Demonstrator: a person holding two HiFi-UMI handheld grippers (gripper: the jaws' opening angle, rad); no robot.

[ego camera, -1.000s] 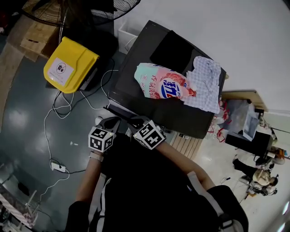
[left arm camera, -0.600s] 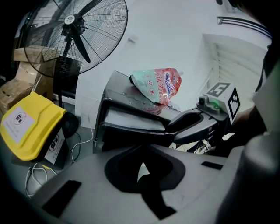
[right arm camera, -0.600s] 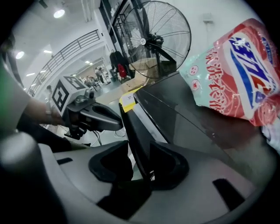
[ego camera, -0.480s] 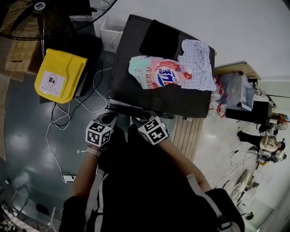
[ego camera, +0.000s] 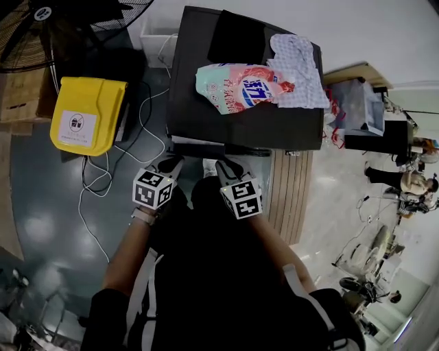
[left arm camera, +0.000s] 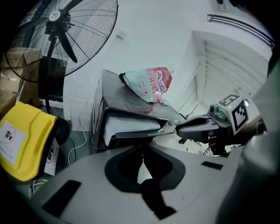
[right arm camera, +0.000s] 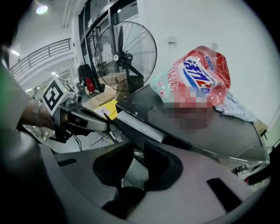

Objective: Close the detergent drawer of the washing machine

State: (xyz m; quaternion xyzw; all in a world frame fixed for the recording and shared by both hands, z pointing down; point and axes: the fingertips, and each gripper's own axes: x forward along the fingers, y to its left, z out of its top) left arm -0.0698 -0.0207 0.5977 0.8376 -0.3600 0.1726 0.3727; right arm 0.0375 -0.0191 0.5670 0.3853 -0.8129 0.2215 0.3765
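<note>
I can't read the blue print on the detergent pouch. The yellow bin, far left, carries a white label with a pictogram.

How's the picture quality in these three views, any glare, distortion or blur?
Head view: sharp, glare on the floor. Left gripper view: fisheye bending, dark corners, wall blown out. Right gripper view: same bending, ceiling lamp flaring, mosaic patch over the detergent pouch.

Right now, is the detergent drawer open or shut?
Open: the detergent drawer sticks out from the front of the washing machine, with its white inside showing.

Detergent pouch on washing machine, bin left
</note>
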